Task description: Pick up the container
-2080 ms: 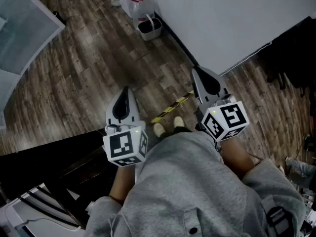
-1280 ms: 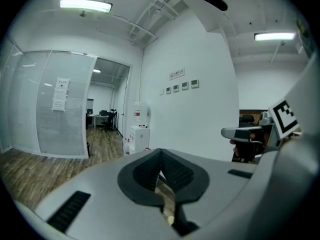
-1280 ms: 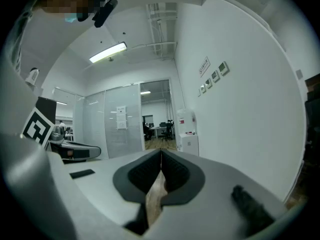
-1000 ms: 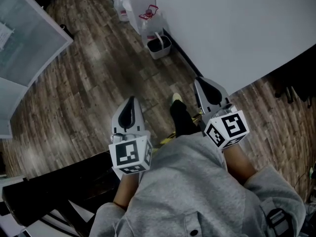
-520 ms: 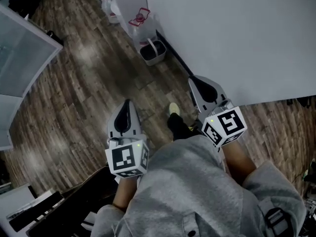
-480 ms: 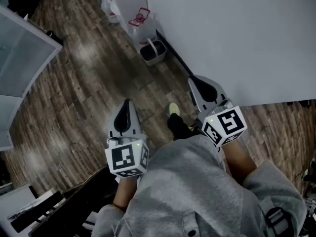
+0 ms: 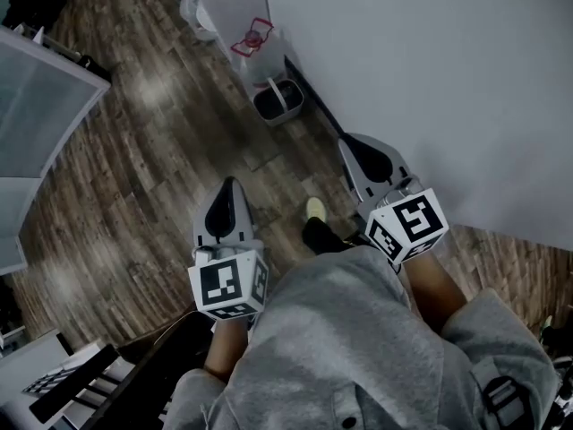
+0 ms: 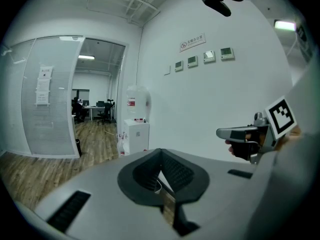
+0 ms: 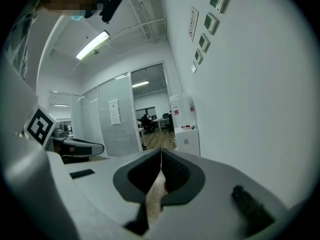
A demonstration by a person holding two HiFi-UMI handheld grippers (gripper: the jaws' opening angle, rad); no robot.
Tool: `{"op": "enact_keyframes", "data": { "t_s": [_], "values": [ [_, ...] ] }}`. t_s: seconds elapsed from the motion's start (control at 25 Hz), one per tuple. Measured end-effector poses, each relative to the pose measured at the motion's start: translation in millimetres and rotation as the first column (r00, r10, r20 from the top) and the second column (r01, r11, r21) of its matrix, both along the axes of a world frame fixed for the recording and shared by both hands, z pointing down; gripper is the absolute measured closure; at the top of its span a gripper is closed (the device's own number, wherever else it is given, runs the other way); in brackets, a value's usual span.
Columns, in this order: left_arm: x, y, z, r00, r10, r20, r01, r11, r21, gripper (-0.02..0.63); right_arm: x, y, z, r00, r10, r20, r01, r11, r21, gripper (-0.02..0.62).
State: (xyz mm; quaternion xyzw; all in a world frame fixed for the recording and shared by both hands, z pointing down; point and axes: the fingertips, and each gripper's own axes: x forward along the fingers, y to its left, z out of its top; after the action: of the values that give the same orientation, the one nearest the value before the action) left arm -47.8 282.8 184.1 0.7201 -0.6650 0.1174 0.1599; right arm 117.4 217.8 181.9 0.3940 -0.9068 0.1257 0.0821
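You have walked on along the white wall: the yellow-and-black floor tape that lay by your feet two seconds ago is out of the head view, the black furniture at lower left has slipped back towards the corner, and the wall now fills far more of the right side

One shoe shows mid-stride on the wooden floor, between the two grippers

The left gripper is carried closed and empty, its jaws meeting in a thin seam with only floor behind them in its own view; the right gripper is likewise closed on nothing, held close beside the wall

Each gripper sees the other level alongside it, well apart

No view shows anything that can be named for certain as the container

The likeliest candidate is the small dark handled bin standing on the floor against the foot of the wall, ahead of both grippers and still well out of reach; just beyond it sits a plastic bag with red handles, and the left gripper view shows a white water dispenser further down the wall, beside the glass partition

For the task this reads as the approach only: nothing has been touched, and both grippers will have to open before either can take hold
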Motion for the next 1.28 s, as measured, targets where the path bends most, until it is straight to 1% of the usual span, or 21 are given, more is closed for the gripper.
{"op": "enact_keyframes", "data": {
  "t_s": [0.28,0.68,0.8,1.0,1.28],
  "values": [
    [6.5,-52.4,6.5,1.000,-0.009,0.004,0.009,1.000,-0.023,0.595,0.5,-50.4,7.8,1.000,-0.024,0.002,0.024,0.999,-0.024,0.571],
    [24.4,-109.4,6.7,1.000,-0.021,0.022,0.021,0.999,-0.029,0.595,10.9,-105.4,13.7,0.997,-0.064,0.044,0.065,0.998,-0.026,0.571],
    [30.6,-118.1,3.0,0.999,-0.026,0.040,0.027,0.999,-0.019,0.595,14.4,-116.1,12.0,0.996,-0.071,0.049,0.072,0.997,-0.023,0.571],
    [30.9,-119.5,-1.8,0.998,-0.052,0.047,0.053,0.998,-0.024,0.595,21.0,-122.5,9.9,0.995,-0.072,0.066,0.074,0.997,-0.029,0.571],
    [36.8,-124.5,-6.3,0.997,-0.038,0.069,0.039,0.999,-0.021,0.595,28.8,-127.4,12.4,0.995,-0.047,0.091,0.051,0.998,-0.042,0.571]
  ]
}}
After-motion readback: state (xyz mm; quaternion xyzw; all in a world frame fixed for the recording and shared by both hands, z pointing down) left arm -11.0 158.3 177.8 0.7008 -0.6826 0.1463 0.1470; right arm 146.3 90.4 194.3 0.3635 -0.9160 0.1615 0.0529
